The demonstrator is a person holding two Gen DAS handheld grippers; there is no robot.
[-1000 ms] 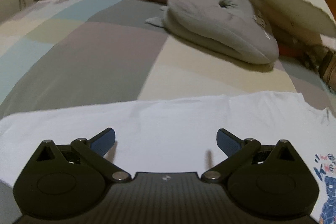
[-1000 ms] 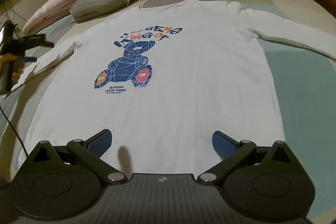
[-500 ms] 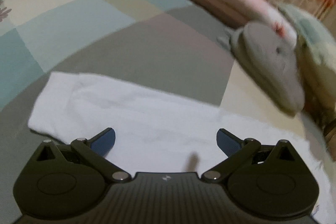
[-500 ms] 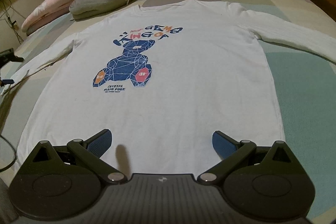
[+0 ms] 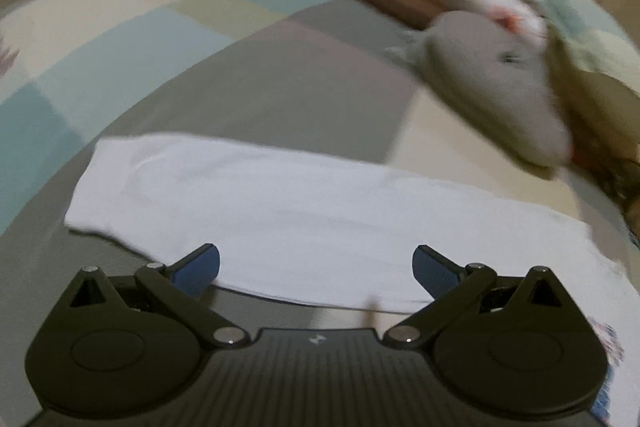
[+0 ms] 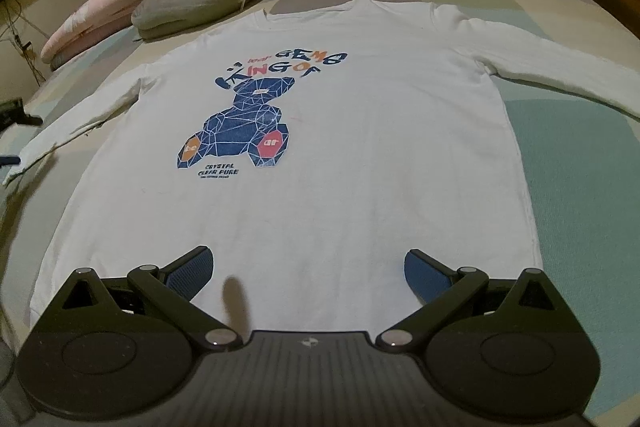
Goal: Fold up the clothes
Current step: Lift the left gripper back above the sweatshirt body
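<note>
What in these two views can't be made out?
- Right sleeve: cuff cut off by the right wrist view's edge.
- Shirt hem: hidden behind the right gripper.
- Smallest print line: too small to read.
- Left wrist view: motion-blurred, so the grey cushion lacks detail; shirt body cut off at right.

The left tool [image 5: 316, 267] has swung from the shirt body to the sleeve [image 5: 248, 203] cuff end.

"KING OF", "CRYSTAL CLEAR PURE" on shirt [image 6: 320, 155]
</note>
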